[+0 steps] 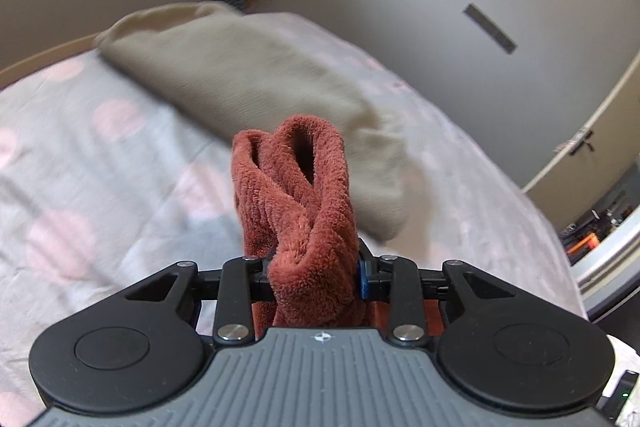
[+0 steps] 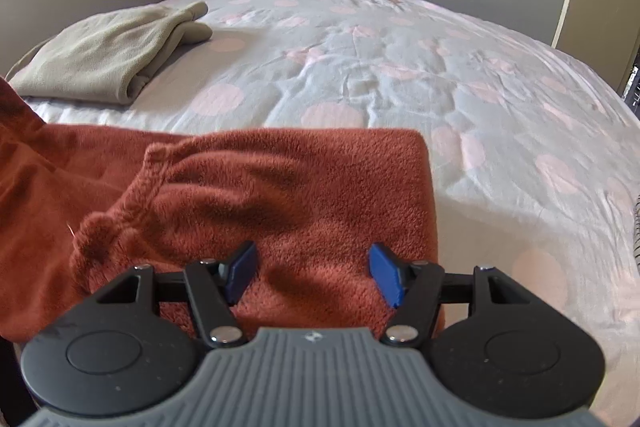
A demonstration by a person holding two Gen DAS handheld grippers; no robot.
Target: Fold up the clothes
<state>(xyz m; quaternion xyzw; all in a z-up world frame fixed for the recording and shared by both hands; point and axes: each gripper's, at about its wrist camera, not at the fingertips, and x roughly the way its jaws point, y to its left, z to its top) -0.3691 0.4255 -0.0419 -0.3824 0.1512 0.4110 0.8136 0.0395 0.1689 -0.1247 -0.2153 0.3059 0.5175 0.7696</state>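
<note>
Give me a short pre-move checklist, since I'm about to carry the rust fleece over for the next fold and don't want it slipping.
1. Left gripper clamped on a bunched edge of the rust fleece: ok.
2. Right gripper gripping: not ok, jaws stand open above the fleece, pads apart from it.
3. Fleece lying flat: not ok, a ridge of bunched fabric crosses its left part.
4. Bedspread beyond the fleece free for folding: ok.
5. Folded beige garment apart from the fleece: ok.
</note>
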